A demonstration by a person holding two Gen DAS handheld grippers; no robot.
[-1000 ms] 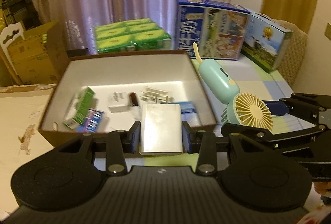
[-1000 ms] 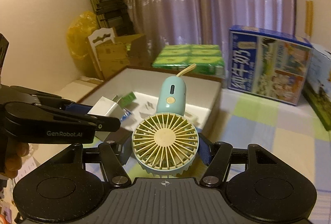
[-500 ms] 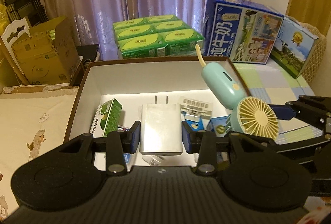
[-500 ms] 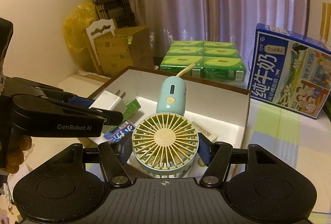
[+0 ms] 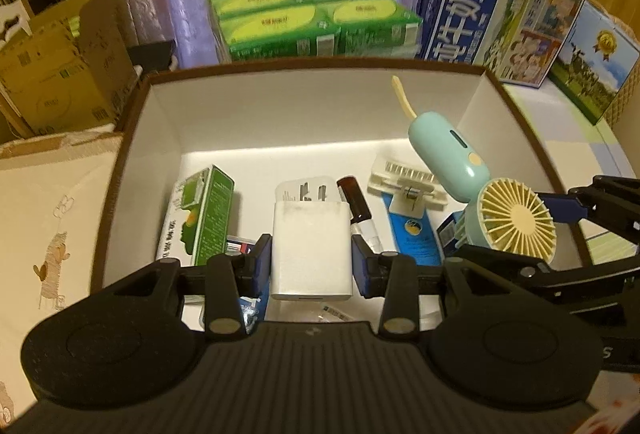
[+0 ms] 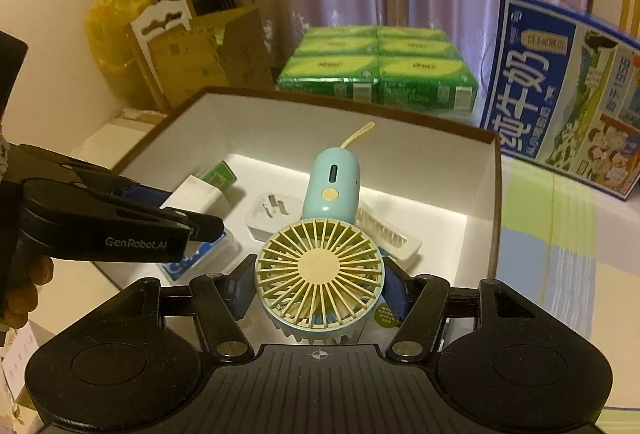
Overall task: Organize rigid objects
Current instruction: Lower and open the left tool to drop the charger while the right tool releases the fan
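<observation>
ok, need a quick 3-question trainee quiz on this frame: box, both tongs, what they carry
1. What do the left tongs hold?
2. True or false: the handheld fan already lies on the floor of the box.
3. Which lies inside the box? A: green carton B: blue milk case C: cardboard box

Key:
1. A white charger block, pinched by its sides.
2. False; the right tongs grip its round head above the box.
3. A

I counted two grippers (image 5: 312, 266) (image 6: 320, 288), two white chargers (image 5: 311, 254) (image 5: 306, 189), one handheld fan (image 6: 320, 270), one open box (image 5: 280, 105), one green carton (image 5: 204, 213), one brown vial (image 5: 356, 199), six green packs (image 5: 312, 13) at upper centre.
</observation>
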